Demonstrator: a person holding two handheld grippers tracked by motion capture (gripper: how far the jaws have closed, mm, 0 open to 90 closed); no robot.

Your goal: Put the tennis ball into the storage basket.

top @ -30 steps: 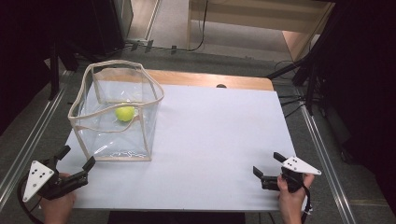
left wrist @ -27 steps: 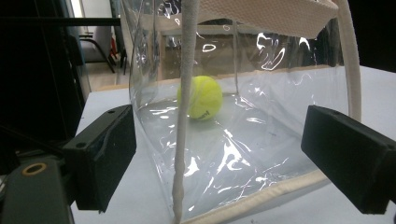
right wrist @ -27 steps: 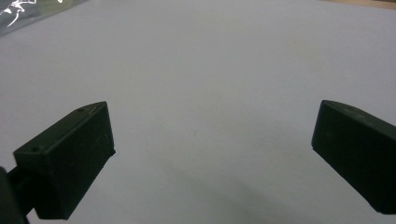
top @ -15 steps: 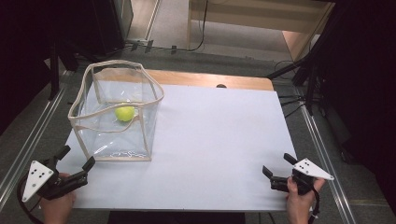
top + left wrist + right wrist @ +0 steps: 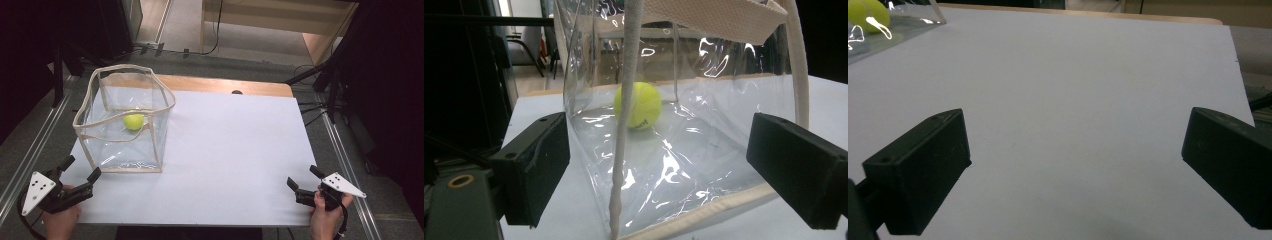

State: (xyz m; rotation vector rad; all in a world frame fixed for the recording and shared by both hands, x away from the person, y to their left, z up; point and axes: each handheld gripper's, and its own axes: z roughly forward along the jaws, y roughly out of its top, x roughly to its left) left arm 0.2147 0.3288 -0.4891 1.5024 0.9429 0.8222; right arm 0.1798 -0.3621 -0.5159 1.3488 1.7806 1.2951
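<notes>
A clear plastic bag [image 5: 122, 145] with cream trim stands open-topped on the left of the white board [image 5: 235, 145]. A yellow-green tennis ball [image 5: 133, 121] lies inside it on the bottom. My left gripper [image 5: 81, 168] is open just off the bag's near left corner, nothing between its jaws. In the left gripper view the bag's corner seam [image 5: 626, 125] stands between the open jaws [image 5: 659, 145], with the ball [image 5: 638, 106] behind it. My right gripper [image 5: 303, 177] is open at the board's near right corner, over bare board [image 5: 1075, 145]. The ball [image 5: 865, 12] shows far off in the right gripper view.
A wooden table edge [image 5: 225, 85] runs along the back of the board, with a small dark spot [image 5: 237, 92] on it. Metal rails [image 5: 345, 150] flank the table. Cables and dark stands lie on the floor [image 5: 310, 70] beyond.
My right gripper has drifted to the right, toward the board's near right corner. The left gripper, the bag and the ball have stayed put.
</notes>
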